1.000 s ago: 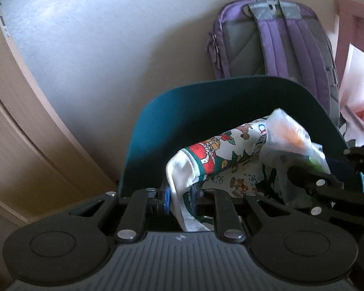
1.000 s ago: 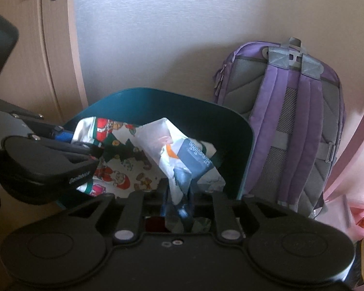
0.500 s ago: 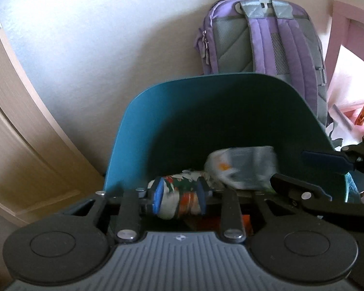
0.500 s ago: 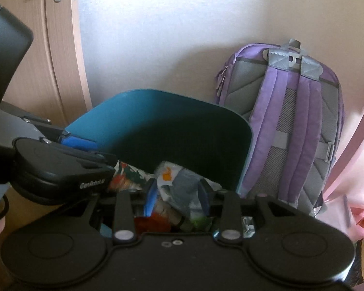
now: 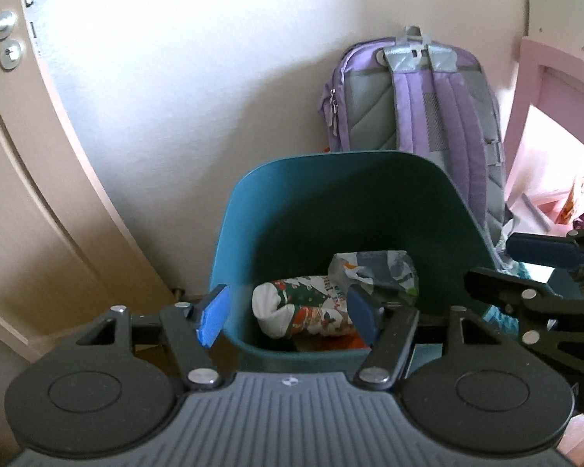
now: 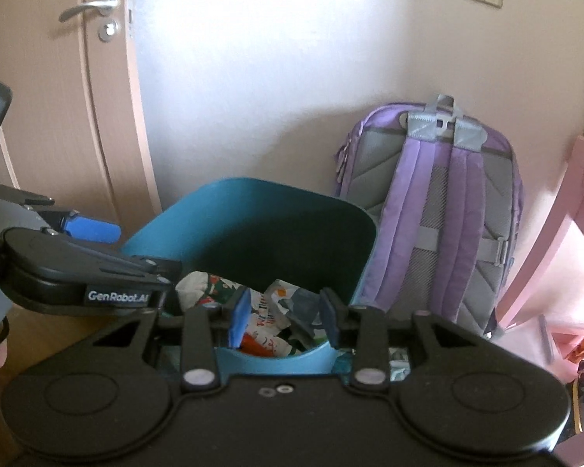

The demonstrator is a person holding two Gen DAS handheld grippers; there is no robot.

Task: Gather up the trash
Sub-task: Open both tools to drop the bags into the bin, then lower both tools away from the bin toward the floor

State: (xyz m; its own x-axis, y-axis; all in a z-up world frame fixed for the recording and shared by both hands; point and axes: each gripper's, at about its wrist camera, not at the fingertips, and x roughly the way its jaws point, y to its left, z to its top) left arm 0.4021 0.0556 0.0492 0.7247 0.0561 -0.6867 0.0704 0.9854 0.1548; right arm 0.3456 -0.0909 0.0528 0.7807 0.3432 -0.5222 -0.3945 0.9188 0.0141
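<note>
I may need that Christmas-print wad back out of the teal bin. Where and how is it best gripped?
Probably by the white rounded end of the Christmas-print wad. It lies on its side in the teal bin, on top of the other trash, so come straight down through the open top. The open left gripper hangs about over it; set the fingers across its narrow width, clear of the crumpled wrapper beside it.

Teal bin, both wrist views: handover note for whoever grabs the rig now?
Left claw: open, empty, over the near rim of the teal plastic bin.
Right claw: open, empty, over the same rim.
In the bin: crumpled Christmas-print paper napkin and clear printed plastic wrapper, lying side by side on other trash.
Done: both pieces are in.
Left: find more trash; none shows in these views. Purple backpack against the wall is not trash.
</note>
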